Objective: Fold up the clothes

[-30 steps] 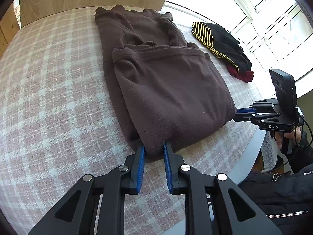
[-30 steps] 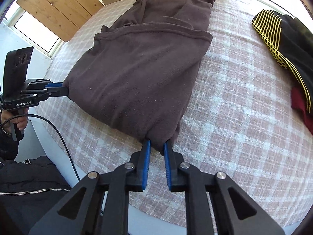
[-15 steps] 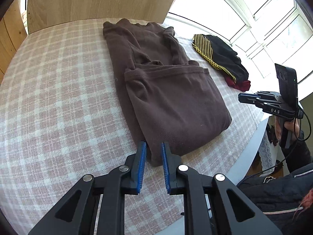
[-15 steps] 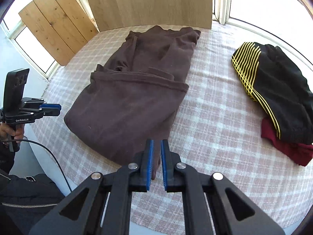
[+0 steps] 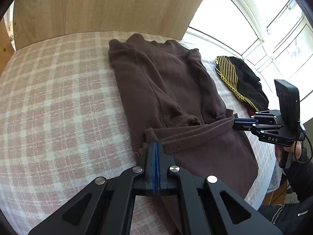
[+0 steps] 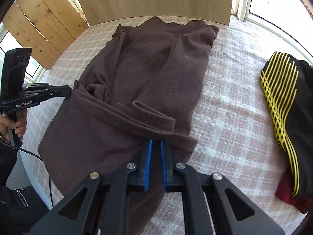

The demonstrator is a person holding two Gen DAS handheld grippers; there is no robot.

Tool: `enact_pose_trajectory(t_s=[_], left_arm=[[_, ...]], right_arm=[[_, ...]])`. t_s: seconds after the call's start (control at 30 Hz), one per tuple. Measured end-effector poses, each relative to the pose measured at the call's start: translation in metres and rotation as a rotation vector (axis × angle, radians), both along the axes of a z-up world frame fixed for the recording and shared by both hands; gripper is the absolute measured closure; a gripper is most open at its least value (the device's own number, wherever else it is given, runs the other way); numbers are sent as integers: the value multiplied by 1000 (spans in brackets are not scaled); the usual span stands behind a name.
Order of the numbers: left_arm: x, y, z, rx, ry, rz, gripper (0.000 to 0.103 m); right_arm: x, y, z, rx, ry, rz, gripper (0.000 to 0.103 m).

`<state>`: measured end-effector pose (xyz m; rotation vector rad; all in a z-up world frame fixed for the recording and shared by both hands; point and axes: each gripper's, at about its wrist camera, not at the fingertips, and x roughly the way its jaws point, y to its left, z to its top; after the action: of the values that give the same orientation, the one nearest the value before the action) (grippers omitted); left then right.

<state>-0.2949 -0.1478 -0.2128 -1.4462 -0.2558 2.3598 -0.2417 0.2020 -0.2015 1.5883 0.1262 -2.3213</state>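
Note:
A dark brown garment point(image 5: 176, 90) lies lengthwise on the pink checked table point(image 5: 49, 101), its near part folded back over itself. My left gripper point(image 5: 156, 144) is shut on the left corner of the folded hem point(image 5: 195, 133). My right gripper point(image 6: 155, 143) sits over the hem's right corner point(image 6: 183, 139) with its blue pads a little apart and brown cloth between them. Each gripper shows in the other's view: the right gripper point(image 5: 234, 121) and the left gripper point(image 6: 69, 93) hold opposite ends of the same hem.
A folded black garment with yellow stripes point(image 6: 283, 98) lies on the right over a dark red one point(image 6: 289, 197). A wooden panel point(image 5: 97, 5) stands behind the table. Windows point(image 5: 254, 19) are at the right. The table's front edge point(image 6: 29, 168) is near.
Both grippers left the folded near edge, moved forward over the garment and now sit at the two corners of the hem. The left one has shut on it.

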Motion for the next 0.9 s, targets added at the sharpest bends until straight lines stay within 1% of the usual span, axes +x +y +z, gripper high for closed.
enact_pose_trajectory(t_s=[0.03,0.1,0.13,0.2,0.23,0.3,0.33,0.4,0.43,0.47,0.5,0.57,0.6,0.67,0.73,0.77,0.83,0.9], left_arm=[[2,-7,6,-7,9,10,90],[8,-16,14,19,5,-8,89],[11,-15,16,26,3,-28,90],[15,-6,17,28,-5,-75,90],[18,0,16,32,-12,-94,89],[24,11,12,19,-29,-128,89],[29,13,11,17,-43,-134,89],[46,12,10,29,-67,-143,84],[56,12,10,28,-75,-146,76],[67,11,10,22,-81,-148,69],[77,10,9,18,-89,-152,68],[96,10,5,25,-108,-152,68],[104,10,2,37,-119,-150,68],[119,15,-3,56,-135,-160,68],[129,22,-8,36,-133,-166,68],[131,26,-10,31,-129,-167,68],[133,30,-12,47,-121,-165,68],[134,33,-14,53,-113,-172,68]], right_arm=[[1,3,8,-16,8,-10,95],[3,3,22,-103,16,-6,95],[4,-4,28,-125,20,24,94],[5,-29,30,-107,22,118,93],[5,-39,27,-81,18,152,93],[5,-55,16,-14,5,202,93],[7,-56,12,1,-4,210,93],[16,-43,12,-9,-14,176,92],[23,-33,14,-26,-21,143,91],[32,-21,14,-50,-32,110,88],[43,-10,14,-77,-42,83,86],[70,11,13,-120,-42,32,65],[84,19,12,-136,-40,13,62],[111,29,8,-155,-36,-7,61],[130,30,3,-145,-32,-9,61],[136,29,1,-137,-22,-6,61],[143,23,-1,-113,7,6,61],[144,18,-6,-96,10,25,61]])
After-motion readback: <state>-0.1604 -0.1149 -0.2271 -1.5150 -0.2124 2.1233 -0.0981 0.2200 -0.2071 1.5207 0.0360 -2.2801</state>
